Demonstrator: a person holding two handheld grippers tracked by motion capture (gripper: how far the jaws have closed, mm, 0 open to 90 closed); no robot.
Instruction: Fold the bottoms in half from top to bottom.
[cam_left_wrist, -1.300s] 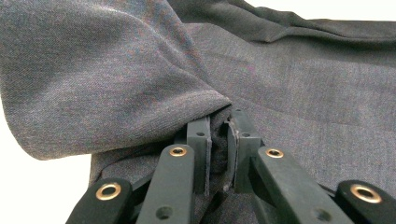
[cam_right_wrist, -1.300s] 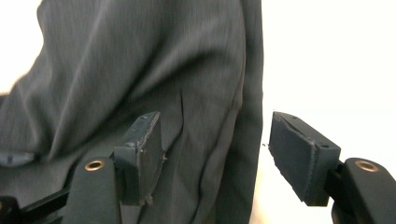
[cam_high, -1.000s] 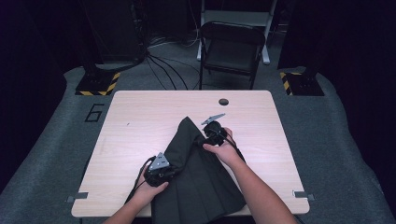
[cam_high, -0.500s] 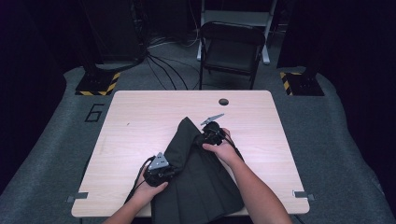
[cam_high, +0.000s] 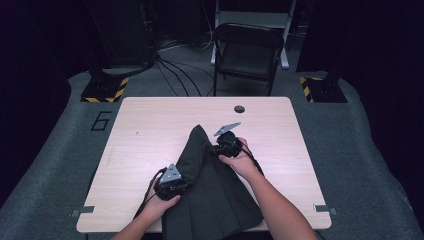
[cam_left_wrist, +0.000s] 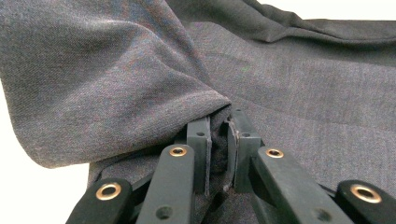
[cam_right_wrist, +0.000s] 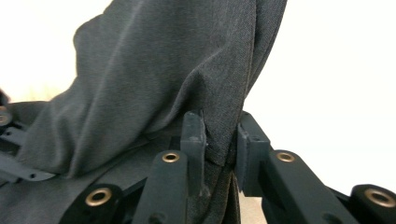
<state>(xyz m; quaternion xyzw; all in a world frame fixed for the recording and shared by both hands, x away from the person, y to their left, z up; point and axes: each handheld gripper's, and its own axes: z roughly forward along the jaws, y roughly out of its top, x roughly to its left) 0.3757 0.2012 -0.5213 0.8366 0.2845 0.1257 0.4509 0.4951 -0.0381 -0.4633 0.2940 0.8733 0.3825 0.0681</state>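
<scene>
We have both grips made: our left gripper (cam_high: 184, 186) pinches the cloth (cam_high: 212, 195) near the desk's (cam_high: 150, 130) front edge, and our right gripper (cam_high: 216, 148) has just been closing on its far fold. Spreading or folding remains.

Light wooden table (cam_high: 150, 130) on grey carpet (cam_high: 55, 165). Beyond its far edge: a dark folding chair (cam_high: 248, 55) and floor cables (cam_high: 175, 70); yellow-black striped bases (cam_high: 105, 90) flank the table's far corners. Surroundings dark.
</scene>
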